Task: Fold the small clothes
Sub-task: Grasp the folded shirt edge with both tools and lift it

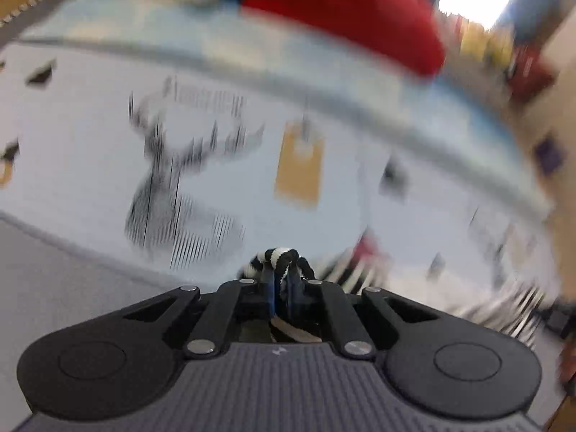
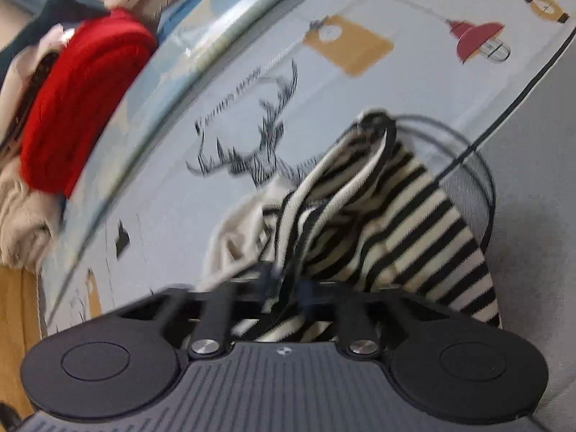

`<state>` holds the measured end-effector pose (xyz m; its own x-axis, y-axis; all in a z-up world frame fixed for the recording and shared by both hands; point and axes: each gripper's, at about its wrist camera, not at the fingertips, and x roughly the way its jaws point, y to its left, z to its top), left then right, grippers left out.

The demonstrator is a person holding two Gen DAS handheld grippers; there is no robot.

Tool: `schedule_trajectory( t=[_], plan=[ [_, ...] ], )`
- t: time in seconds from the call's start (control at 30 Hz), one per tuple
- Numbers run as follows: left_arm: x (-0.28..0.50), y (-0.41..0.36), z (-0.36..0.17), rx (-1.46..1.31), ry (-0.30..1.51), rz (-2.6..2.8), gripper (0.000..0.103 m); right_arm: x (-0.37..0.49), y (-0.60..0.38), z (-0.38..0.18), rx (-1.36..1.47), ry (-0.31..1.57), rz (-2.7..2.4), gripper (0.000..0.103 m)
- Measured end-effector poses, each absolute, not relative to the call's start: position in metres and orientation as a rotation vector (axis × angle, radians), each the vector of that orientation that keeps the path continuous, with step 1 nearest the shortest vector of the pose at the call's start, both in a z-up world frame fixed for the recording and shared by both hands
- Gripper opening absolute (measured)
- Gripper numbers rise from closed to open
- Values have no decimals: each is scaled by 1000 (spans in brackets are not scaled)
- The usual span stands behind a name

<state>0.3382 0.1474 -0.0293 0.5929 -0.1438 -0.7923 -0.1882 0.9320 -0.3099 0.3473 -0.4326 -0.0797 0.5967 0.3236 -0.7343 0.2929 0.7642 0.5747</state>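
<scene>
A black-and-cream striped garment (image 2: 388, 223) hangs bunched between my two grippers above a light printed tablecloth (image 2: 414, 82). My right gripper (image 2: 288, 284) is shut on one part of its fabric. My left gripper (image 1: 282, 280) is shut on another bunched edge of the striped garment (image 1: 279, 257), with more stripes trailing to the right. The far end of the garment in the right wrist view is pinched by the other gripper (image 2: 378, 118). Both views are motion-blurred.
A red knitted garment (image 2: 79, 104) lies on a pile of cream and dark clothes (image 2: 21, 216) at the table's far edge; it also shows in the left wrist view (image 1: 345, 10). The tablecloth bears a deer drawing (image 1: 172, 180) and a yellow tag print (image 1: 298, 165). Grey surface (image 2: 532, 198) borders the cloth.
</scene>
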Motion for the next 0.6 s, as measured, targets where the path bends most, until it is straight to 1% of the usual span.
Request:
schedule_trajectory(
  t=[0.1,0.17,0.2,0.27,0.3,0.33,0.37,0.4,0.47,0.5,0.53,0.6],
  plan=[
    [335,163,-10,-535,765,64,6,345,-442,-62,817,825,27,6],
    [336,156,-5,-534,675,81,6,344,-445,-51,855,734,28,6],
    [339,150,-5,-506,660,101,6,344,-444,-48,862,690,27,6],
    [350,140,-17,-479,690,160,6,350,-440,-45,852,646,25,6],
    [356,137,-26,-483,732,179,8,354,-436,-45,824,650,18,12],
    [363,135,-37,-493,786,184,9,360,-431,-49,790,677,5,14],
    [365,134,-42,-495,822,195,10,365,-427,-53,769,702,-6,23],
    [364,134,-44,-490,827,221,10,369,-424,-58,750,731,-2,33],
    [359,134,-32,-486,786,246,17,368,-423,-61,715,752,0,35],
    [356,136,-24,-481,765,238,26,364,-425,-56,696,748,-4,36],
    [352,133,-16,-460,746,223,32,360,-429,-50,685,733,5,36],
    [342,130,-8,-403,759,171,35,349,-439,-35,657,691,35,47]
  ],
)
